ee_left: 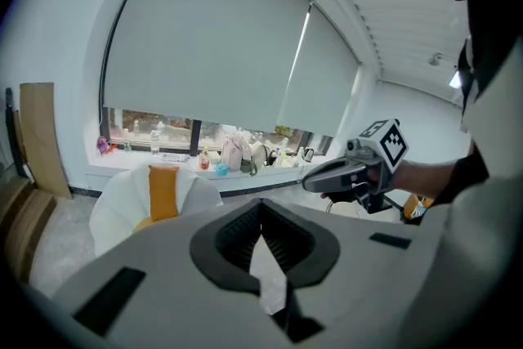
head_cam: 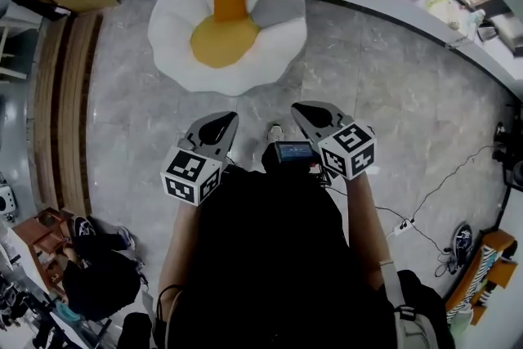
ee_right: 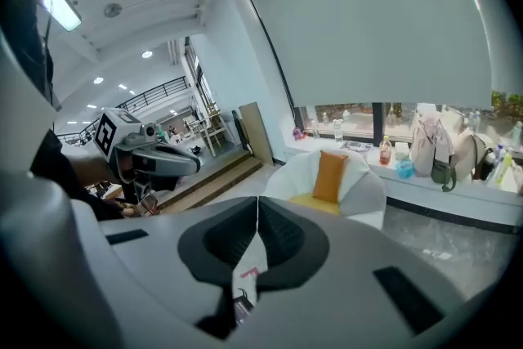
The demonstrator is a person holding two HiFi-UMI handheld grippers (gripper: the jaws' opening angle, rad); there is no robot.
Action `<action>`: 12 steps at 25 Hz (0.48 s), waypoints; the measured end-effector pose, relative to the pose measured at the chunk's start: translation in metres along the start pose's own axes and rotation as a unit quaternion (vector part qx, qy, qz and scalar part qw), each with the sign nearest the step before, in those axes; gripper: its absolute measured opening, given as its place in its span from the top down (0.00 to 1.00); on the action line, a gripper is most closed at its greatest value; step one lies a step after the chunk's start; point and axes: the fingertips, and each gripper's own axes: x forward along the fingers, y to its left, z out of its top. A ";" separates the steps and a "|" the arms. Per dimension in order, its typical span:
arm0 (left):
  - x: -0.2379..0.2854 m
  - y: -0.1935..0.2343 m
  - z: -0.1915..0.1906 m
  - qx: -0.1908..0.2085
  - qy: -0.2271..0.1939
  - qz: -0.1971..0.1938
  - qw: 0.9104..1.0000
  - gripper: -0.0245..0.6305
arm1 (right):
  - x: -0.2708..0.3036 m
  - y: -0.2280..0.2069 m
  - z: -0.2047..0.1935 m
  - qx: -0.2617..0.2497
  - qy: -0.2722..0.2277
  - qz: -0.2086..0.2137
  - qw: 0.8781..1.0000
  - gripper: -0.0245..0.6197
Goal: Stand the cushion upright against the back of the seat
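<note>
short of the chair (head_cam: 176, 37), left gripper (head_cam: 227, 120) and right gripper (head_cam: 301, 109) are closed, empty.

You are wearing a black top (head_cam: 270, 257). Your left gripper (head_cam: 229, 118) and right gripper (head_cam: 297, 108) are showing pale grey shells with dark ribbed pads (ee_left: 237, 234), each bearing 1 white cube with black square markers, left cube (head_cam: 191, 174) and right cube (head_cam: 347, 148); a small blue-lit screen (head_cam: 292, 150) is glowing at your chest
</note>
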 end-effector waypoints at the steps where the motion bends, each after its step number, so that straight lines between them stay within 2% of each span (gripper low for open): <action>1: -0.001 0.000 0.001 0.002 0.000 -0.005 1.000 0.94 | 0.001 0.002 0.004 0.000 -0.008 -0.003 1.000 0.93; 6: -0.007 0.007 0.008 -0.002 -0.016 -0.005 1.000 0.94 | 0.002 0.003 0.017 0.009 -0.038 -0.005 0.999 0.93; 12: -0.005 0.005 0.009 -0.008 -0.021 -0.007 1.000 0.94 | 0.001 0.012 0.024 -0.016 -0.051 0.003 0.999 0.94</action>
